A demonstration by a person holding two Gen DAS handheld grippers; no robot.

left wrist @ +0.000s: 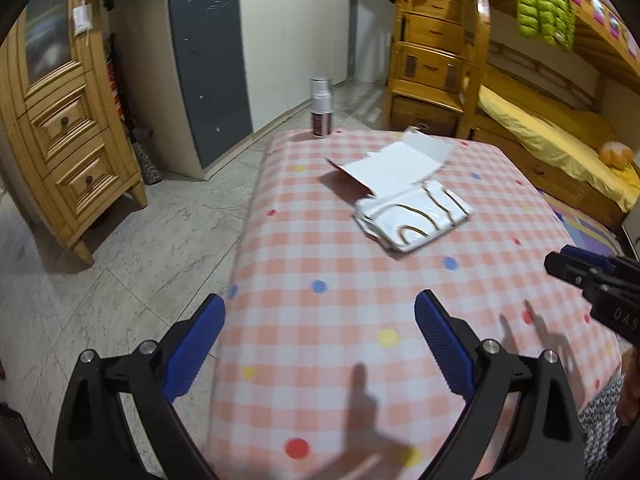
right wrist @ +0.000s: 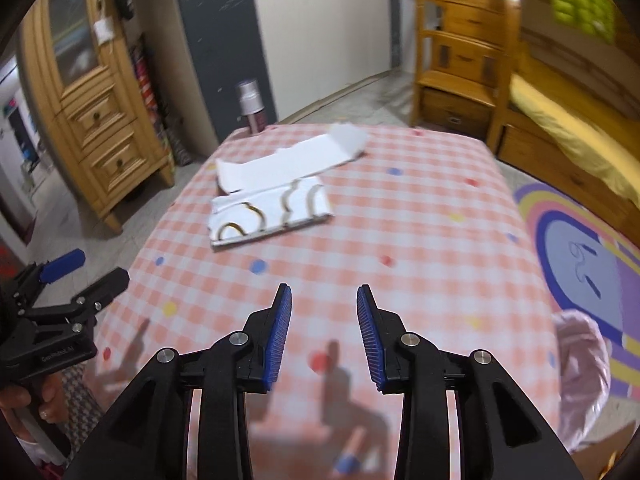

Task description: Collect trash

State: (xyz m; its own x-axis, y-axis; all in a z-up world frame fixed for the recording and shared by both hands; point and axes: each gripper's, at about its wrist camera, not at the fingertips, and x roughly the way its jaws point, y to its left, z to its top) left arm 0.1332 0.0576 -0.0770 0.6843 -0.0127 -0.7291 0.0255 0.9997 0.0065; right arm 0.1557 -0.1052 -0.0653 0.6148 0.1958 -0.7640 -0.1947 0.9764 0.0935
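A: With nothing held yet, both tools empty. Left gripper (left wrist: 320,308) spread wide over near-left corner of the checkered tablecloth (left wrist: 340,264); right gripper (right wrist: 324,300) parted too, narrower gap, over near edge.

B: Trash location?

A: Far half of table, well apart from both grippers. White wrapper with gold curves (left wrist: 416,216) lying flat, and flattened white cardboard box (left wrist: 392,164) just behind, touching or overlapping along one edge. Can't tell which sits on top. Spray bottle (left wrist: 321,108) upright at far-left corner, apart from the paper. Trash or not, unclear.

B: Bin?

A: Pink plastic bag (right wrist: 580,364) just off the table's right side, low, mouth seemingly open. Probably the drop point. Partly cut off in right wrist view.

B: Step in hand?

A: Reach, likely. Nothing collected so far, judging by layout.

B: How to do well?

A: Wrapper nearer, so first. Flat and thin on cloth, so come in low at an edge or the raised corner, not straight down on the middle. Risk of pinching tablecloth along with it. Close fully, light stuff slips.

B: Which gripper?

A: Right one closer to the bag, sensible for carry. Left free to pin or take the box by its upturned flap (left wrist: 428,144).

B: Blur?

A: Some in right wrist view, so box edges soft there.
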